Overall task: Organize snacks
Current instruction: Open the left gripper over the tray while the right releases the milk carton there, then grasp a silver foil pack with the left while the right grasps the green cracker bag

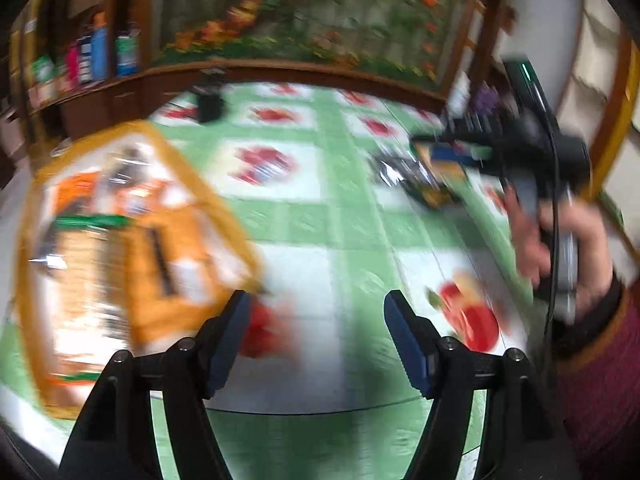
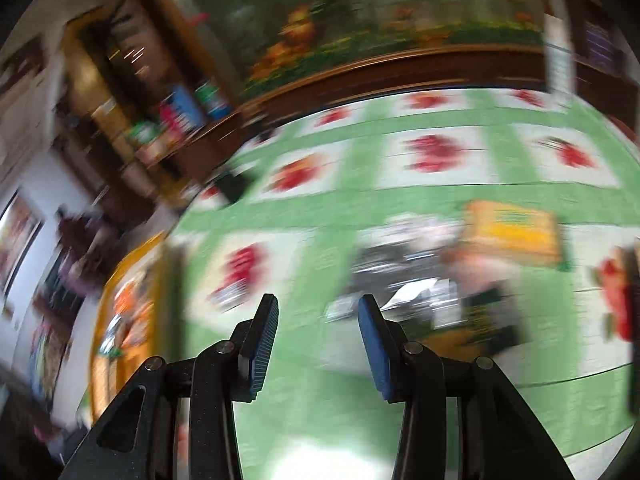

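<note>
Left wrist view: An orange-rimmed tray point(image 1: 132, 236) is seen at the left on the bench point(image 1: 328, 264), which is covered by a green-and-white checked cloth with red flowers. Several snacks point(image 1: 108, 216) are already lying in the tray: orange packets, one with a green band, and something silvery; blur keeps the labels from being read. Part of the task can therefore be judged done. More packets point(image 1: 420, 176), dark, silvery and yellow, are seen well apart from the tray at the far right of the bench, so sorting is judged unfinished. The left gripper point(image 1: 316, 308) is held above the bench just beside the tray's near corner, its fingers point(image 1: 232, 332) spread wide with nothing between them. The right gripper point(image 1: 452, 152) is seen near the loose packets, carried in the right hand point(image 1: 560, 240); whether anything is gripped cannot be told from here.

Right wrist view: The picture is heavily smeared. The right gripper point(image 2: 318, 320) is shown with its fingers point(image 2: 376, 344) parted and empty, aimed over the bench point(image 2: 340, 200). The loose packets point(image 2: 420, 272) lie just ahead and to the right: silvery-black wrappers, a dark green pack and a yellow-orange box point(image 2: 516, 232) behind them, partly overlapping as far as can be made out. The tray point(image 2: 128, 312) is seen at the left edge with orange packets inside. A pick from the loose pile is judged to be the step in hand.
</note>
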`<state>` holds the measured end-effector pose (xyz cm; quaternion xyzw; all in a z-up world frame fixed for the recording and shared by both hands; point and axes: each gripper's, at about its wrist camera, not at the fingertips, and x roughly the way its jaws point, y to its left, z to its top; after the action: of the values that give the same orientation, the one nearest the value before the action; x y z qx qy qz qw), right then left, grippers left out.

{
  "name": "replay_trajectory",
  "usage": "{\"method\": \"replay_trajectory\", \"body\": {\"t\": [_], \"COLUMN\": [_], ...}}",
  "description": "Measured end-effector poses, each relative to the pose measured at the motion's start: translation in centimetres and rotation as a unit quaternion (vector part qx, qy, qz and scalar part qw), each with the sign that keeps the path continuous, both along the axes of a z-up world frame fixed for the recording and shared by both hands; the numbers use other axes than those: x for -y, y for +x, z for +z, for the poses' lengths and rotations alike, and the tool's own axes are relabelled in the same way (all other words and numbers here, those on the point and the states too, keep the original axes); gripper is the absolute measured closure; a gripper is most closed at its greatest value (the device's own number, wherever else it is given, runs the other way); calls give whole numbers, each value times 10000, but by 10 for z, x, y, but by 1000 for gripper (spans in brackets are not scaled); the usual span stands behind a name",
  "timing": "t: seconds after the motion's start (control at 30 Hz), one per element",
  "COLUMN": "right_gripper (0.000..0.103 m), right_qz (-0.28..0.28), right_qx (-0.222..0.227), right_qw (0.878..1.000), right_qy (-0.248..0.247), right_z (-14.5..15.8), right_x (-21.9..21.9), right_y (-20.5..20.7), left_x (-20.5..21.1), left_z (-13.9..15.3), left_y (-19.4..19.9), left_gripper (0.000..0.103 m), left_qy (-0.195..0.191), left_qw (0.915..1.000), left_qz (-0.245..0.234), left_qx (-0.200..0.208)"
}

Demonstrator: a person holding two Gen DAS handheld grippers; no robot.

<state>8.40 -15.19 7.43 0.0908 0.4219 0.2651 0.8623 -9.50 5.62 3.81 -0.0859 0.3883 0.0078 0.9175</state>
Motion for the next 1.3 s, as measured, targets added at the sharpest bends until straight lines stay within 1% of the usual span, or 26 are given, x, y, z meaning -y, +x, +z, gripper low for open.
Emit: {"method": "replay_trajectory", "body": {"t": [0.07,0.1,0.17,0.2,0.27,0.37,0.4,0.47,0.5,0.53,0.57,0.6,0.63,0.67,0.7,0.77,0.8,0.87,0.93,0.97,1.07,1.13,1.2,1.23,1.3], "right_gripper": [58,58,58,58,58,58,58,58,58,58,58,58,58,58,58,58,58,58,58,58,58,58,58,58,58], "right_qz": [-268,-398,-508,-503,-492,-394,-220,303,832,1236,1632,1738,1689,1514,1313,920,798,550,361,295,145,40,-113,-186,-298], "right_qx": [-107,-168,-248,-251,-301,-420,-501,-726,-982,-1185,-1319,-1247,-1173,-1067,-884,-652,-677,-692,-680,-669,-586,-600,-670,-735,-854], "right_qw": [9995,9988,9981,9982,9981,9981,9983,9967,9916,9852,9777,9765,9781,9824,9874,9935,9944,9961,9970,9972,9975,9970,9959,9948,9926], "right_qy": [159,238,226,217,212,205,177,186,94,29,106,264,326,236,38,-138,-122,-2,105,162,370,493,600,675,810], "right_z": [-4,-7,-11,-13,-18,-30,-33,-37,-38,-39,-38,-33,-28,-22,-16,-8,-7,-3,0,2,10,10,8,7,4], "right_x": [20,28,32,28,25,14,10,2,-8,-15,-20,-19,-16,-12,-8,4,9,27,41,47,62,70,77,81,88], "right_y": [16,27,41,49,58,67,66,59,49,41,30,23,21,20,19,19,21,22,23,23,19,18,19,22,26], "left_x": [15,19,20,19,15,8,6,4,4,4,3,3,3,3,3,2,0,-4,-8,-10,-19,-23,-24,-24,-21], "left_z": [-11,-11,-6,-7,-11,-13,-14,-15,-15,-15,-15,-15,-14,-12,-10,-1,5,17,24,25,23,17,8,3,-7], "left_y": [10,12,10,10,13,12,12,13,13,14,15,16,18,20,23,33,41,60,81,93,133,158,180,190,206], "left_gripper": [35,35,33,31,31,31,31,31,31,31,31,31,31,31,31,30,28,11,10,10,10,10,10,10,10], "left_qy": [148,227,233,220,57,-160,-228,-347,-388,-408,-418,-423,-436,-442,-455,-594,-707,-968,-1184,-1249,-1644,-1754,-1683,-1645,-1630], "left_qw": [9994,9991,9995,9996,9996,9995,9993,9988,9986,9985,9984,9984,9983,9983,9982,9974,9966,9945,9922,9910,9832,9781,9768,9743,9712], "left_qz": [-167,-212,-173,-138,-110,-43,-41,-49,-63,-65,-60,-55,-57,-64,-69,-95,-108,-42,48,148,503,791,955,1129,1232], "left_qx": [-254,-274,-84,-103,-234,-272,-288,-332,-348,-356,-366,-373,-376,-383,-393,-406,-401,-386,-389,-457,-618,-797,-920,-1043,-1227]}}
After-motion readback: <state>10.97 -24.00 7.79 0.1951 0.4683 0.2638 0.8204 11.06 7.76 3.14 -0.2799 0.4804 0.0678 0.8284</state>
